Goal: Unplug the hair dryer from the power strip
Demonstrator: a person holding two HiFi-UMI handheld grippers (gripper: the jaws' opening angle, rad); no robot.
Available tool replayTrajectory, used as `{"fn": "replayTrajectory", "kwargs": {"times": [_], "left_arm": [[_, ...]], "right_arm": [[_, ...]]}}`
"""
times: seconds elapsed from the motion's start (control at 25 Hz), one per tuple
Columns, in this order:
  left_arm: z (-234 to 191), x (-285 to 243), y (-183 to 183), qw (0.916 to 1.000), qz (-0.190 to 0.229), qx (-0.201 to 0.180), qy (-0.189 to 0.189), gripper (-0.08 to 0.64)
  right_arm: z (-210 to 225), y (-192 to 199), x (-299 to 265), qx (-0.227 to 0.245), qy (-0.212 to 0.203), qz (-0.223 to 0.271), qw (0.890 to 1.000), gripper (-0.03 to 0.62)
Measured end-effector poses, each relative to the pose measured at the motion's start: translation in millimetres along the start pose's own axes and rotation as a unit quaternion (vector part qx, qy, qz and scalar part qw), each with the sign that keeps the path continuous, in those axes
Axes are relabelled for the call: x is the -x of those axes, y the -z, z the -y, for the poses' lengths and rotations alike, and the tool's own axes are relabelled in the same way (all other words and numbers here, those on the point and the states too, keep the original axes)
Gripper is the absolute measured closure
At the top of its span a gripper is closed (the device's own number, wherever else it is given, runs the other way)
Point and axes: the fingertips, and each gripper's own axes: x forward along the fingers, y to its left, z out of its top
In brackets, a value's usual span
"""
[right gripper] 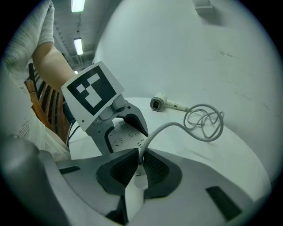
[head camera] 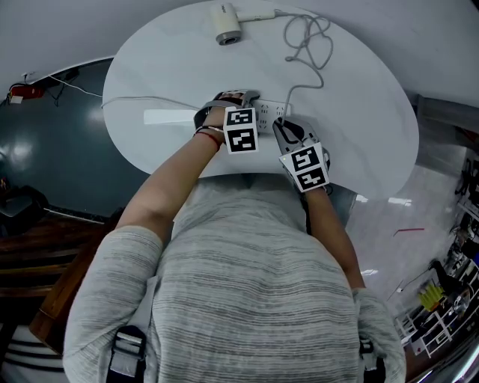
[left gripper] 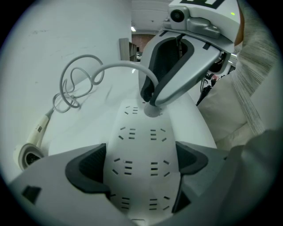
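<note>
A white power strip (left gripper: 141,137) lies on the round white table (head camera: 165,60). My left gripper (left gripper: 140,167) straddles it, with a pad pressed to each long side. At the strip's far end stands the white plug (left gripper: 152,110), and my right gripper (right gripper: 139,170) is shut on it. Whether its pins are still in the socket is hidden. The grey cord (right gripper: 203,121) runs from the plug through a loose coil to the white hair dryer (head camera: 227,22) at the table's far edge. From the head view, the left gripper (head camera: 232,101) and right gripper (head camera: 283,131) sit side by side near me.
The strip's own thin white cable (head camera: 142,101) trails left across the table. A dark floor and wooden furniture (head camera: 45,232) lie to the left. A shelf with small items (head camera: 441,292) is at the lower right. The table's near edge is just under my forearms.
</note>
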Motion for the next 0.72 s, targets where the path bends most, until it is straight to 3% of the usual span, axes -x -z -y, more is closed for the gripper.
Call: {"fn": "replayTrajectory", "kwargs": {"times": [0.28, 0.72], "left_arm": [[0.7, 0.0, 0.3, 1.0, -0.003, -0.002, 0.003, 0.094], [1.4, -0.7, 1.2, 0.9997, -0.02, 0.008, 0.012, 0.092]], "right_arm": [[2.0, -1.5, -2.6, -0.009, -0.01, -0.034, 0.999, 0.543], [-2.3, 0.0, 4.6, 0.004, 0.024, -0.009, 1.0, 0.546]]}}
